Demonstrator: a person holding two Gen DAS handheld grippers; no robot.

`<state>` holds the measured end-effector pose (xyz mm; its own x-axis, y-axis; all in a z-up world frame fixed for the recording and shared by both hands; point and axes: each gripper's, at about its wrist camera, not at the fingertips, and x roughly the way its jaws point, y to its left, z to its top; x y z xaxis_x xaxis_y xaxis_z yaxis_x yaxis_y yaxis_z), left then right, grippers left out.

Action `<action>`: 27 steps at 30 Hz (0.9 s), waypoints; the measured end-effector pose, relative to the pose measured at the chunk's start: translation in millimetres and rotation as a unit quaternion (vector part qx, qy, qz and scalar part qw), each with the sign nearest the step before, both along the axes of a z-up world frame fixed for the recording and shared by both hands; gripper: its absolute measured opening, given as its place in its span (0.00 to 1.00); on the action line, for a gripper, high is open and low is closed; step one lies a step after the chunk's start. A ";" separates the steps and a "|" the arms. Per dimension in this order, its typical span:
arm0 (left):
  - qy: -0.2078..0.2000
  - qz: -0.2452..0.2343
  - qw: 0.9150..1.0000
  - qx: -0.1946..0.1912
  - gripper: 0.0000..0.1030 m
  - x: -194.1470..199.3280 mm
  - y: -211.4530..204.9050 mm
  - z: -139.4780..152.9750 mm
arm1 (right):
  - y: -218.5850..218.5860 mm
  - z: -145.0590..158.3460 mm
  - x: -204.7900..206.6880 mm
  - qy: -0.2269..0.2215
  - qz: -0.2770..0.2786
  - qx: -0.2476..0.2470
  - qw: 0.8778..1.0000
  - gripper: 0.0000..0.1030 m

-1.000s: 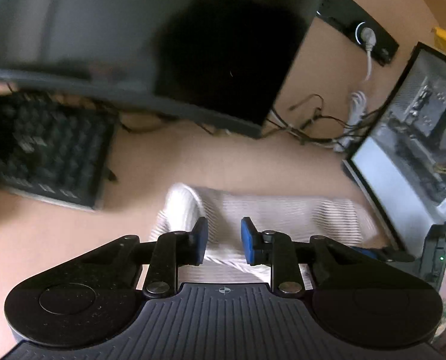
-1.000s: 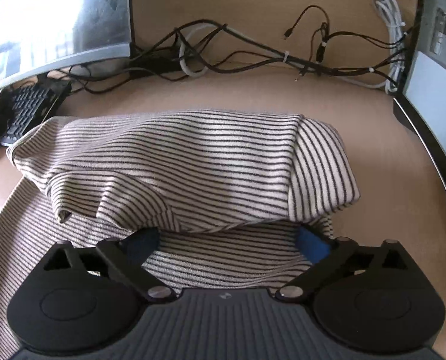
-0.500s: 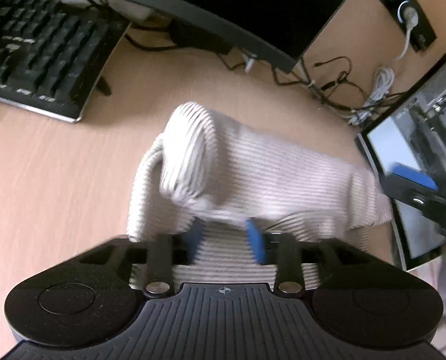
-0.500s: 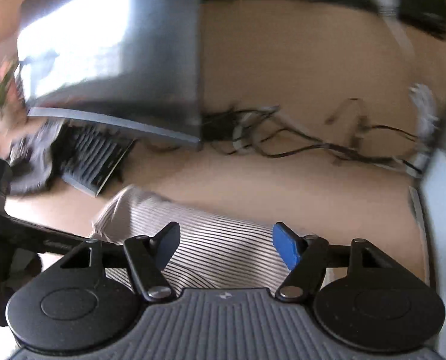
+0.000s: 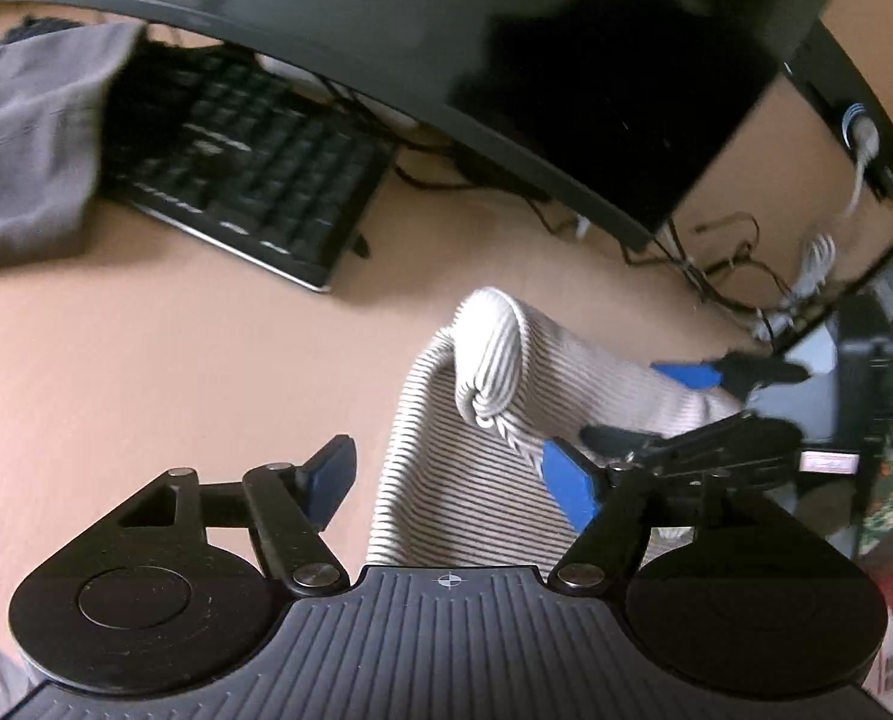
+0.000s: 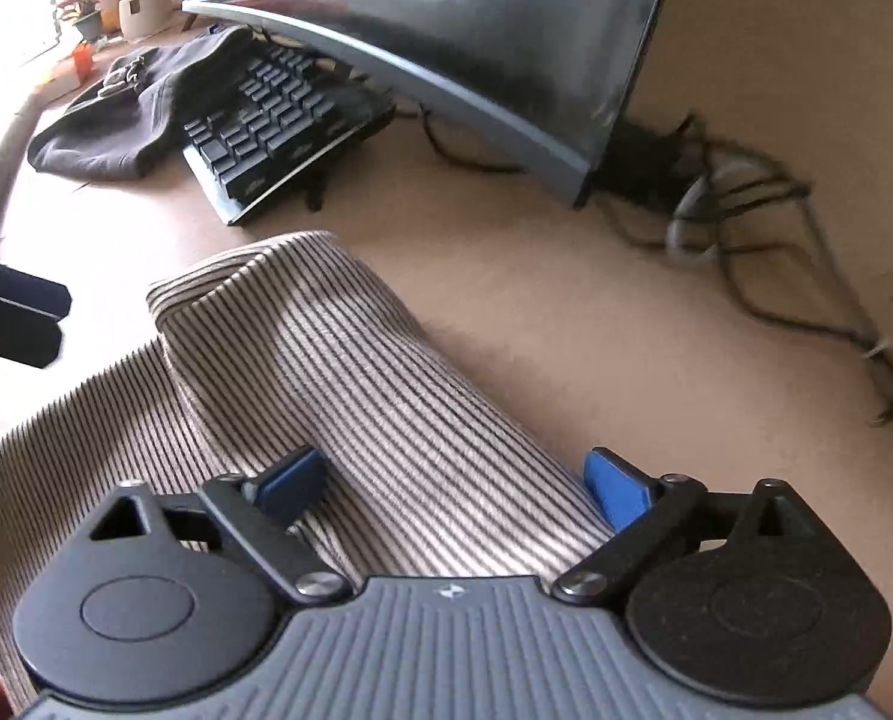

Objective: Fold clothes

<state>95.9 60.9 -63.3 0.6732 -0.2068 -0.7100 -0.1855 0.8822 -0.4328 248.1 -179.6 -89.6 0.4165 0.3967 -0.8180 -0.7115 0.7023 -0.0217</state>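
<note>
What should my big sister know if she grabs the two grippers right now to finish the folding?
Left gripper: jaws opening, only the striped cloth's edge between them, nothing gripped.
Right gripper: jaws opening around the folded bulge, not pinching.
Striped garment: on the desk before the keyboard, top part folded over.
Grey garment: bunched by the keyboard, untouched.
Left: finish folding the striped garment, then do the grey.

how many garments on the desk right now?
2. The striped shirt lies rolled on the desk in front of both grippers. A dark grey garment lies bunched at the far left, partly over the keyboard. Others may be out of frame.
</note>
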 end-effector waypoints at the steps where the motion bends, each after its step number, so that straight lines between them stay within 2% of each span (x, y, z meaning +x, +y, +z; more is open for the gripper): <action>1: -0.001 0.007 1.000 0.000 0.74 -0.4 1.2 1.7 | 0.1 -2.4 3.2 0.010 -0.002 0.008 1.000 0.97; 2: -0.001 0.011 1.000 -0.001 0.75 0.6 1.4 3.0 | 0.2 -4.8 6.4 0.020 -0.004 0.017 1.000 0.97; 3: 0.000 0.011 1.000 -0.002 0.76 2.9 1.1 4.2 | 0.3 -7.2 9.6 0.030 -0.007 0.025 0.999 0.93; 4: -0.001 0.007 1.000 -0.004 0.77 6.3 0.7 5.3 | 0.1 -5.7 6.5 0.028 -0.005 0.030 0.999 0.82; 5: -0.002 0.003 1.000 -0.007 0.79 11.2 -0.1 6.2 | -0.3 -2.1 0.1 0.020 -0.002 0.033 0.999 0.76; 7: -0.004 -0.001 1.000 -0.017 0.82 21.4 -1.9 7.0 | -0.7 6.1 -15.8 -0.006 0.006 0.032 0.999 0.52; 9: -0.006 -0.001 1.000 -0.029 0.86 31.7 -2.8 8.0 | -1.2 13.4 -33.3 -0.045 0.014 0.024 0.999 0.43; 13: -0.012 -0.007 0.999 -0.051 0.91 49.8 -2.9 11.8 | 1.8 18.6 -72.1 -0.141 0.053 -0.010 0.989 0.38; 17: 0.004 -0.041 0.998 -0.040 0.91 68.4 -15.1 4.7 | 5.8 10.9 -101.4 -0.206 0.062 -0.034 0.976 0.37; 21: 0.027 -0.060 0.997 -0.031 0.92 82.3 -27.3 -9.3 | 15.6 -1.5 -134.3 -0.292 0.093 -0.080 0.949 0.34; 23: 0.034 -0.064 0.997 -0.023 0.93 86.5 -30.7 -13.6 | 16.8 -4.6 -148.8 -0.315 0.105 -0.093 0.939 0.33; 25: 0.032 -0.070 0.997 -0.022 0.92 88.1 -32.1 -16.0 | 15.8 -3.4 -156.2 -0.313 0.099 -0.089 0.941 0.33; 27: 0.022 -0.079 0.997 -0.004 0.75 86.2 -36.3 -15.3 | 14.6 -0.4 -160.3 -0.300 0.086 -0.083 0.946 0.33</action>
